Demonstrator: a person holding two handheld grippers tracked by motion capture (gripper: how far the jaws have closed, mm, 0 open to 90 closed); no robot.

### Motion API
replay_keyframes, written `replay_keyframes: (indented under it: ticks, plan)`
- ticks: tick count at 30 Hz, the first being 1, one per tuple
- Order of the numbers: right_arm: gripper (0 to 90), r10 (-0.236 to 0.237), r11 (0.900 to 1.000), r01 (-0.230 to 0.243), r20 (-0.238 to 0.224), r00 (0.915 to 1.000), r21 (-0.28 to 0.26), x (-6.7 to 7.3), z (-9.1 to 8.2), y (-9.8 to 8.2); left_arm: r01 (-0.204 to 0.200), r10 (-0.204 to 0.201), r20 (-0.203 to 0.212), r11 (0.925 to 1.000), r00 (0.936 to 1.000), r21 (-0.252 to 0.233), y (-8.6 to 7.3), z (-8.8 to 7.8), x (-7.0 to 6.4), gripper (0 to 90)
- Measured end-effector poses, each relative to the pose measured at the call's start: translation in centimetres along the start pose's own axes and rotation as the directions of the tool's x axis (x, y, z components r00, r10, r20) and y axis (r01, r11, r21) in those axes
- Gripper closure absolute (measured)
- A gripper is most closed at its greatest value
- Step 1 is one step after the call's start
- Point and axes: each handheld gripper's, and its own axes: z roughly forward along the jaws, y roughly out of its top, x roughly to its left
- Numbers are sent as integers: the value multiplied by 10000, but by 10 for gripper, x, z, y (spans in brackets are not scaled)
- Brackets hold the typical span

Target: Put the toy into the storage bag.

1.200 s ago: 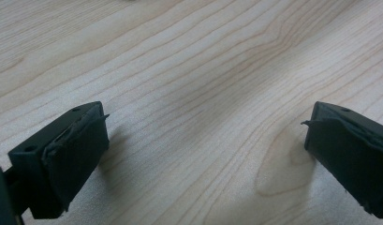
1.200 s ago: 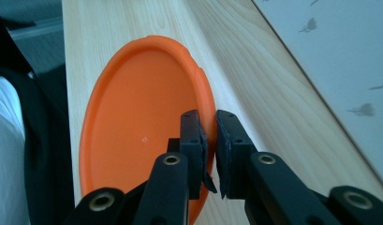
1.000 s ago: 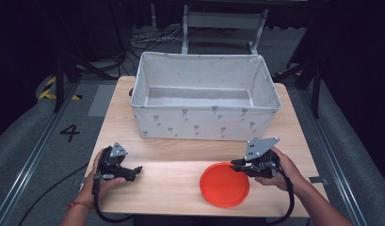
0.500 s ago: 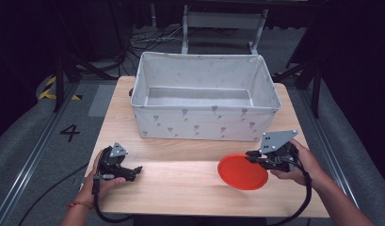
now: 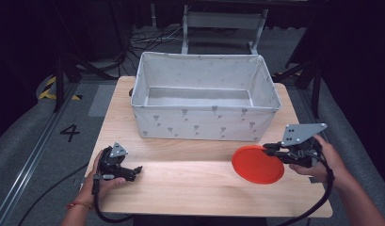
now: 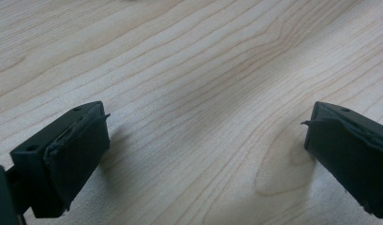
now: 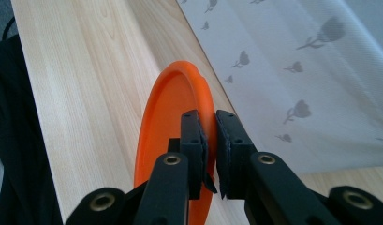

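An orange plate (image 5: pixel 257 164) hangs above the table's right front, held by its right rim. My right gripper (image 5: pixel 270 149) is shut on that rim. In the right gripper view the two black jaws pinch the edge of the orange plate (image 7: pixel 173 110), which stands on edge beside the bin's fabric wall (image 7: pixel 292 65). My left gripper (image 5: pixel 133 171) rests on the table at the left front. Its fingers (image 6: pixel 72 150) stand wide apart over bare wood with nothing between them.
A large white fabric bin (image 5: pixel 204 125) with a small flower print sits at the back middle of the wooden table (image 5: pixel 180 183); its inside looks bare. Dark floor, cables and metal stands surround the table.
My right gripper has risen and moved right and toward the bin, lifting the orange plate off the table. The left gripper has stayed in place.
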Motion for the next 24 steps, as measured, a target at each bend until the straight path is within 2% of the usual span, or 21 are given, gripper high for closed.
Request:
replay_keyframes:
  ticks: [3, 9, 10, 14, 21, 24]
  plan:
    - [826, 93, 9999, -92, 115, 9999, -117, -6, -16, 1, 6, -6, -6, 10000, 10000, -3, 0, 0, 0, 5]
    - [826, -86, 9996, 94, 256, 9996, -281, -13, -41, 9, -3, 3, -2, 10000, 10000, -5, 0, 0, 0, 4]
    - [826, -86, 9996, 94, 256, 9996, -281, -13, -41, 9, 5, -5, 4, 10000, 10000, 1, 0, 0, 0, 4]
    - [826, 42, 9983, 9, 873, 9962, -575, -16, -56, 18, 16, -16, 25, 10000, 10000, 8, 0, 0, 0, 4]
    - [826, -76, 9986, 132, 1059, 9943, -521, -25, -71, 36, -32, 32, 49, 10000, 10000, 9, 0, 0, 1, 2]
    - [827, -146, 9974, 226, 1138, 9934, -689, -31, -80, 48, -4, 4, 36, 10000, 10000, 18, 0, 0, 0, 2]
